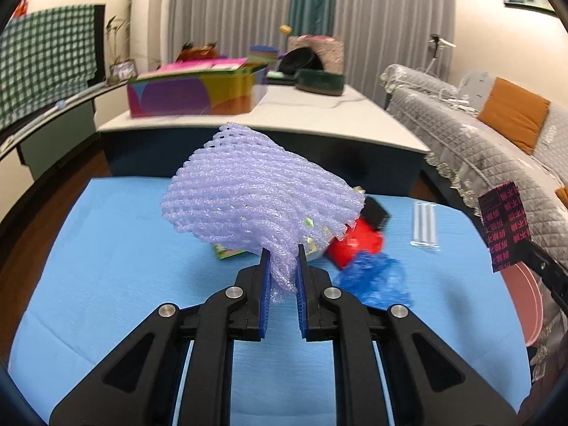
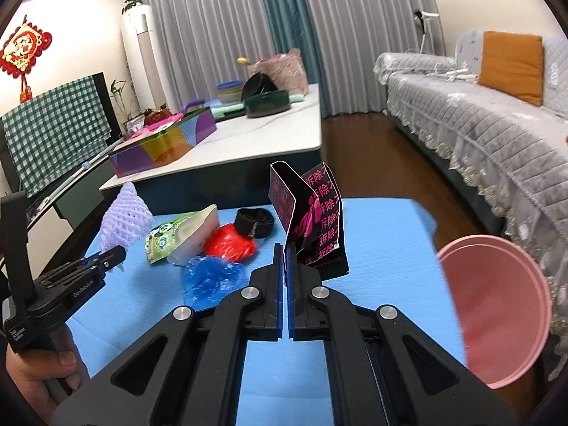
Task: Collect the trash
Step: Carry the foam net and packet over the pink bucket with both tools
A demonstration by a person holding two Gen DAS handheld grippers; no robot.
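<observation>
Sofa: grey quilted cover, along the right wall.
Cushion: orange, upright against the sofa back.
Curtains: grey with one teal panel, closed.
White table, beyond the blue surface; carries a multicoloured box and a dark green round container.
Checked cloth: green and white, draped at the left.
Wall ornament: red, upper left.

Foam net: soft lilac mesh, matt. Wrapper: black printed paper, creased, slight sheen. Blue bag: thin crinkled plastic, glossy. Red bag: glossy plastic. Tabletop: blue cover, matt, finely ribbed. Bin: smooth pink plastic. Sofa: quilted grey cloth.
</observation>
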